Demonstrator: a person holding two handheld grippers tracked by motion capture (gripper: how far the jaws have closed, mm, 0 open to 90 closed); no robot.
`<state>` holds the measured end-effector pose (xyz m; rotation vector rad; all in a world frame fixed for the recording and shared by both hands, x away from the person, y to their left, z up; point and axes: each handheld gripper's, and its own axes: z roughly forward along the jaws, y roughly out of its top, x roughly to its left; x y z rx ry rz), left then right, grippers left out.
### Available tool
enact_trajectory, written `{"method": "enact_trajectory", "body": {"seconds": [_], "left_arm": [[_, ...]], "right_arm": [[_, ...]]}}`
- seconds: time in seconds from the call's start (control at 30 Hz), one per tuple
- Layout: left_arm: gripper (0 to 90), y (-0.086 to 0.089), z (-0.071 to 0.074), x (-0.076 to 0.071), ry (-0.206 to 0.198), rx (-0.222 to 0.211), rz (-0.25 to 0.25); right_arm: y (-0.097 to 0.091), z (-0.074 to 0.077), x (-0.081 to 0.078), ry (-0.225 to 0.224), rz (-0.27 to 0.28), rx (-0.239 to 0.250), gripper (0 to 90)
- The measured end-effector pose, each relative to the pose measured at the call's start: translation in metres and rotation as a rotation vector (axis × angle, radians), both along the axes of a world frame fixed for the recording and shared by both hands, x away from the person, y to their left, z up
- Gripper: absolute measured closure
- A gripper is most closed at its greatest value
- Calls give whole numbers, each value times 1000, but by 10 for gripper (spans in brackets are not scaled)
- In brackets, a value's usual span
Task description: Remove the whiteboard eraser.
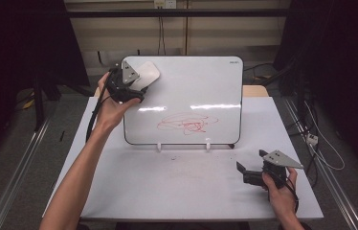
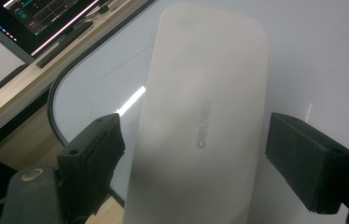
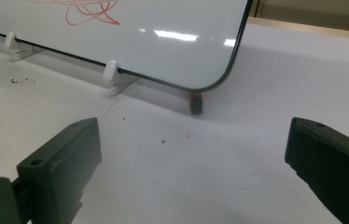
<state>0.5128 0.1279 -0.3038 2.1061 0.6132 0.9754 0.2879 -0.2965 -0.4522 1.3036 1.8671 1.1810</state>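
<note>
1. Nearest the high camera, my right gripper (image 1: 252, 166) sits low over the table (image 1: 182, 191) at the front right corner, held in the right hand (image 1: 280, 189); its jaws stand wide apart with nothing between them.
2. From the right gripper view I see those jaws pointed at the whiteboard's lower corner, where a small dark object with a red top (image 3: 195, 102) stands on the table just behind the board's edge.
3. My left gripper (image 1: 139, 88) is raised at the whiteboard (image 1: 191, 86), near its upper left corner, with the left hand (image 1: 112, 108) around it.
4. Between the left jaws is a white eraser (image 2: 200, 121), its flat face lying against the board; the jaws stand at either side of it, but I cannot tell whether both press on it.
5. A red scribble (image 1: 186, 123) marks the lower middle of the board, well apart from the eraser.
6. Two white clips (image 3: 110, 72) prop the board upright on the table.
</note>
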Motion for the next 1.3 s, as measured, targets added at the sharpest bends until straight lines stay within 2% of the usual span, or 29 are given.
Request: {"method": "enact_trajectory", "body": {"seconds": [0.1,0.13,0.23,0.3,0.37,0.6,0.7,0.83,0.97,1.07,1.2,1.3], "left_arm": [[227,-5,-1,2,-19,9,-4],[245,-9,-1,3,-19,32,-4],[274,-10,-3,5,-19,56,-1],[279,-10,-3,6,-25,47,-4],[283,-9,-3,6,-25,61,-13],[285,-10,-4,7,-9,55,-11],[290,-11,-3,7,-15,73,-11],[297,-9,0,9,4,90,-27],[300,-8,2,9,18,81,-38],[302,-5,3,9,29,49,-39],[304,1,6,11,73,-14,-47],[305,3,6,11,80,-16,-48]], "right_arm": [[0,0,0,1,-2,1,34],[0,0,0,1,-3,1,34],[-1,-1,1,3,-4,2,35],[-1,-1,1,3,-3,2,34],[0,-1,0,7,0,3,34],[1,-1,0,5,4,-2,35],[1,0,0,5,4,-1,35],[1,-1,1,9,13,-4,36],[2,-1,0,7,16,-5,35],[2,-1,0,7,15,-4,35],[1,-1,1,8,15,-4,34],[2,-2,1,11,18,-5,35]]}}
